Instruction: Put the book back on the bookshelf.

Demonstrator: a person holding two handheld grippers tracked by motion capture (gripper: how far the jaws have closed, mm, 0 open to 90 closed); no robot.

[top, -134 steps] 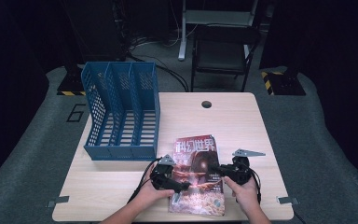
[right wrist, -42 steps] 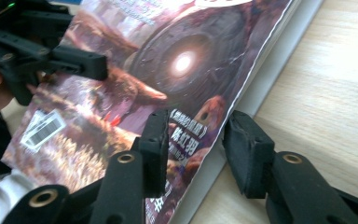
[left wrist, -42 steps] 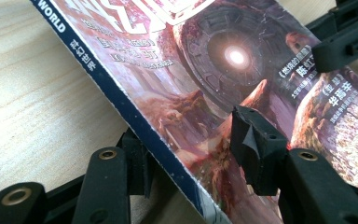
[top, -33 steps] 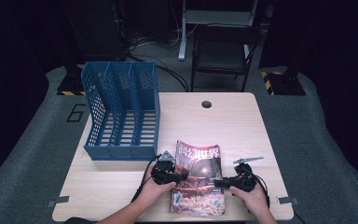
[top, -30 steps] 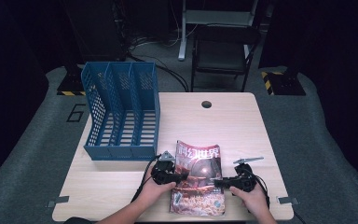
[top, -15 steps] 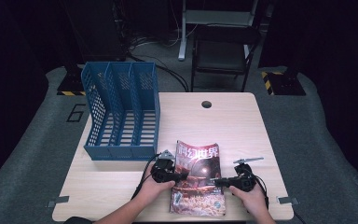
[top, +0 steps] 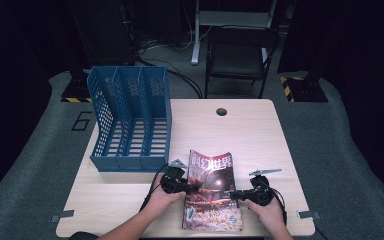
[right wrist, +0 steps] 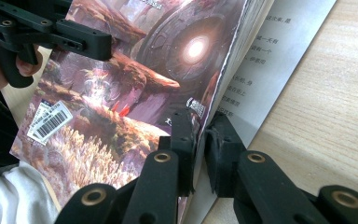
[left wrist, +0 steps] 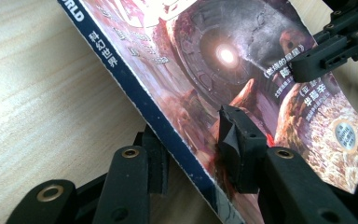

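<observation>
Well, from the high view a magazine [top: 212, 191] lies at the near middle of the pale wooden tabletop [top: 260, 130], its glossy cover up. A blue three-slot file rack [top: 130, 120] stands well apart at the far left, and a dark chair [top: 237, 55] sits on the floor beyond the tabletop. The left tongs [top: 189, 188] reach in at the magazine's left edge and the right tongs [top: 232, 193] at its right edge, each held by a hand coming in from the bottom.

In the left gripper view, the left tongs [left wrist: 193, 158] are clamped on the magazine [left wrist: 242, 79] at its blue spine: one jaw sits under the spine, the other presses on the cover. The spine edge rides a little above the tabletop [left wrist: 37, 93]. The other tongs [left wrist: 326, 51] show at the upper right.

In the right gripper view, the right tongs [right wrist: 200, 140] are clenched on the magazine [right wrist: 135, 88] along its open page edge, one jaw on the cover, one beneath, with a printed page fanning out onto the tabletop [right wrist: 326, 93]. A barcode sticker [right wrist: 51, 119] sits near the cover's corner.
</observation>
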